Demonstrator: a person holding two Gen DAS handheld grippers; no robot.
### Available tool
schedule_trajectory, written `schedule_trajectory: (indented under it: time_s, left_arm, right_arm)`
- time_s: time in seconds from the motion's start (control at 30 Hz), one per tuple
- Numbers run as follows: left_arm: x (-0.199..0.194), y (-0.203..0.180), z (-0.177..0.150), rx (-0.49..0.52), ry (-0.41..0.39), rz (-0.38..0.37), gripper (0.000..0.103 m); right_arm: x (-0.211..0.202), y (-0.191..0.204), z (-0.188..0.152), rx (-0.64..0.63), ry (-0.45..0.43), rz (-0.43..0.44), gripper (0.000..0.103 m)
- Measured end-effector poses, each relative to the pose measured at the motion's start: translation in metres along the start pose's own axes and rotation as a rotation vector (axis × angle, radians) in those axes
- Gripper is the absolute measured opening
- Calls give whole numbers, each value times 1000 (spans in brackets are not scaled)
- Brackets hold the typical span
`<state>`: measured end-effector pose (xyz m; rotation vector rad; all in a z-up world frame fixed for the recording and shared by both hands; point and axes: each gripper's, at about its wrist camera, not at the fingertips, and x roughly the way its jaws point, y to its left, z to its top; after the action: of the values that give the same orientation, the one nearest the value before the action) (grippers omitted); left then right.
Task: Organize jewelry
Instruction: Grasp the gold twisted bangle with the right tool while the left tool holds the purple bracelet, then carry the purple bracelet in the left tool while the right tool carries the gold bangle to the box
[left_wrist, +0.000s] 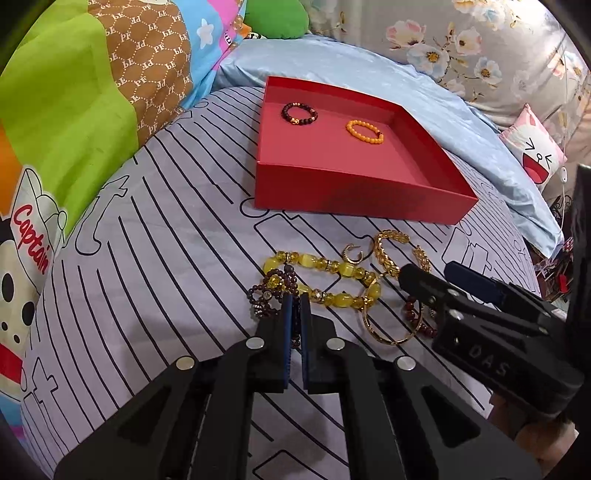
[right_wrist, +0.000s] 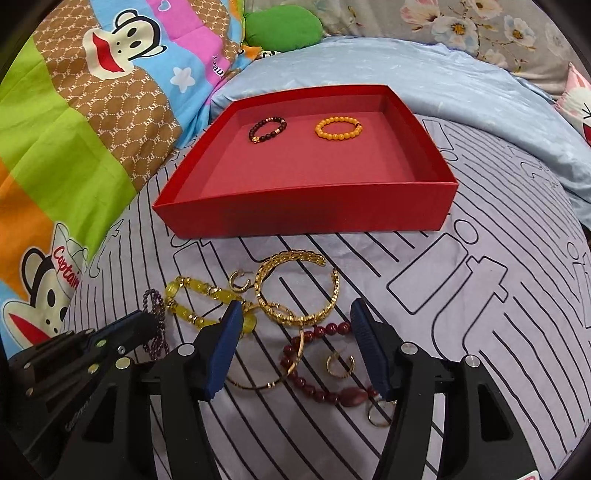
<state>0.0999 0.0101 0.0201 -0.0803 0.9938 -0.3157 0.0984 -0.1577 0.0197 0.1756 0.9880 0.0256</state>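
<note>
Two bracelets lie in the red box (most jewelry remains near), left gripper clenched on dark beads, right gripper released.

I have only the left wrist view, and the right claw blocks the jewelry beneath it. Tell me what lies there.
Observer: A dark red bead bracelet with one large oval bead lies on the bedsheet between the right claw's fingers.
Operator: Report whether that claw grips it.
Observer: No. The claw is open, and its pads press on nothing.
Operator: Name anything else there.
Observer: A small gold hoop earring lies inside the bracelet's curve.
</note>
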Motion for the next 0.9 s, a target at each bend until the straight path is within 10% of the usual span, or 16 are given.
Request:
schedule_trajectory:
  time_s: [0.9]
  left_arm:
    - [-15,-10,17,34,-29,-25,3]
  right_arm:
    - [-31,-9,16,15,-101,20,52]
